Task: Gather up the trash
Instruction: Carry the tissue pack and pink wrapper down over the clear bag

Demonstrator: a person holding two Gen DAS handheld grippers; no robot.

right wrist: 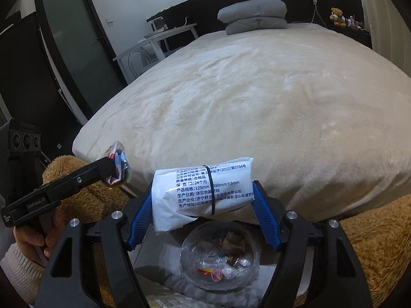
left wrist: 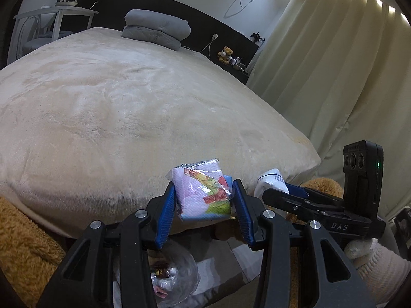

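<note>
My left gripper (left wrist: 204, 200) is shut on a pink and coloured snack wrapper (left wrist: 203, 192), held in the air at the foot of the bed. My right gripper (right wrist: 203, 200) is shut on a white rolled tissue pack (right wrist: 203, 190) with a black band round it. That pack also shows in the left wrist view (left wrist: 271, 182), just right of the wrapper. The left gripper and its wrapper (right wrist: 117, 164) show at the left of the right wrist view. A clear trash bowl (right wrist: 218, 256) with several wrappers inside sits on the floor below both grippers; it also shows in the left wrist view (left wrist: 177, 269).
A wide bed with a beige plush cover (left wrist: 115, 107) fills both views, with folded grey bedding (left wrist: 156, 28) at its head. A brown fuzzy rug (right wrist: 372, 243) lies at the foot. Curtains (left wrist: 334, 64) hang on the right, a dark door (right wrist: 74, 41) on the left.
</note>
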